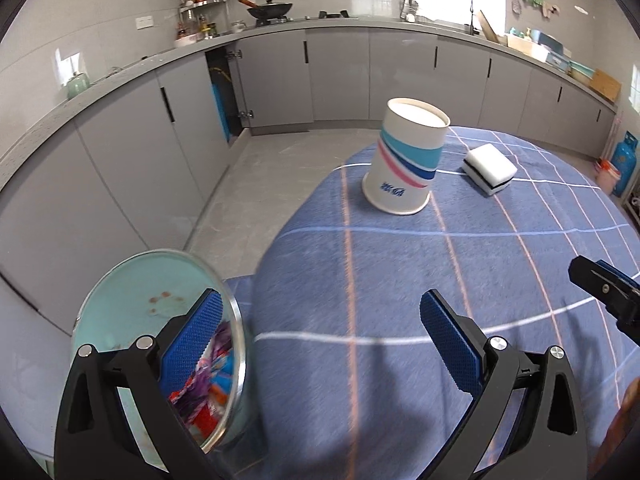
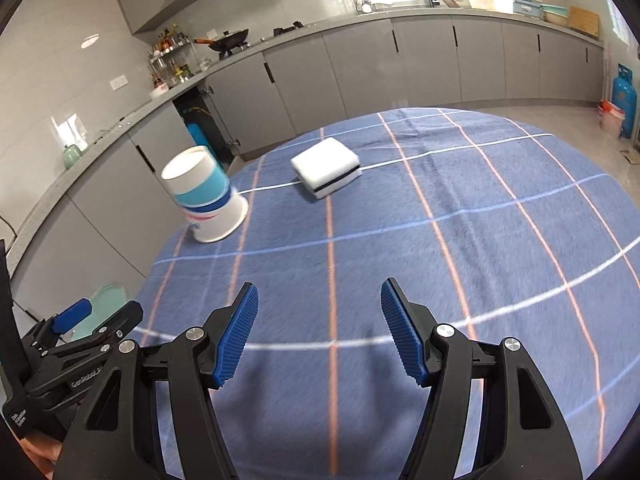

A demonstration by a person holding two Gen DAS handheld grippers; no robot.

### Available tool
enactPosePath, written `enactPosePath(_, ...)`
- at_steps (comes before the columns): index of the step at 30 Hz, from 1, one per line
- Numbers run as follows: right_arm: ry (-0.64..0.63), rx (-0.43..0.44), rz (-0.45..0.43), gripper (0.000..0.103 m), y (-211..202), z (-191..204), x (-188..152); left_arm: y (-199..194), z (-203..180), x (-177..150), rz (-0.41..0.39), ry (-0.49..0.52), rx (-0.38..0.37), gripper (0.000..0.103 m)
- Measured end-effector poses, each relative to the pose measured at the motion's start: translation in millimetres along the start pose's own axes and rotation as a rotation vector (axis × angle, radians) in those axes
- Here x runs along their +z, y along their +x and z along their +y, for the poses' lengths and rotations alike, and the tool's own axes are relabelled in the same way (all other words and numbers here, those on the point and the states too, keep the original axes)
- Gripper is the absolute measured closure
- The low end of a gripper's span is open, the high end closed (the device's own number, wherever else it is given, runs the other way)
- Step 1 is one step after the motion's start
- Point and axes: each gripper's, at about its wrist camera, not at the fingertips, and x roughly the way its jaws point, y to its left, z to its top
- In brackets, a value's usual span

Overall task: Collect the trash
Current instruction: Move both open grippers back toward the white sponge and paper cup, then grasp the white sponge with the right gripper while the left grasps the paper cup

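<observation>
Teal bin (image 1: 120, 280) holds wrappers (image 1: 212, 372); paper cup (image 1: 404, 160) inverted.

"GenROBO…" lettering, cut off, on left claw (image 2: 86, 320) body.

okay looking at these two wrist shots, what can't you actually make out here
- Bin contents: left wrist view, motion blur and the left gripper's finger cover the colourful wrappers.
- Bin in the right wrist view: only a sliver shows behind the left gripper.
- Cup lettering: blurred and too small to read.
- Cup interior: the cup stands mouth-down.
- Right gripper: in the left wrist view, cut off by the right edge.
- Countertop bottles: too small to identify.
</observation>
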Motion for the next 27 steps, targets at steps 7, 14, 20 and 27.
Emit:
enactPosePath(7, -0.042, -0.008, 0.021, 0.039, 34.1, -10.9, 36.3, 20.2, -18.8, 23.3, -0.02, 0.02, -0.004, 0.006)
enactPosePath(14, -0.102, 0.003, 0.055, 0.039, 74.6, -14.2, 65.4, 38.0, -23.6, 45.2, -0.03, -0.002, -0.009, 0.006)
enactPosePath(20, -0.138, 0.002, 0.095, 0.039, 111.4, -11.0, 88.0, 47.7, -23.9, 50.2, -0.023, 0.0, -0.004, 0.006)
enactPosePath(27, -0.181, -0.03, 0.135, 0.04, 143.3, -5.5, 96.3, 59.5, -28.3, 53.7, -0.005, 0.013, -0.023, 0.006)
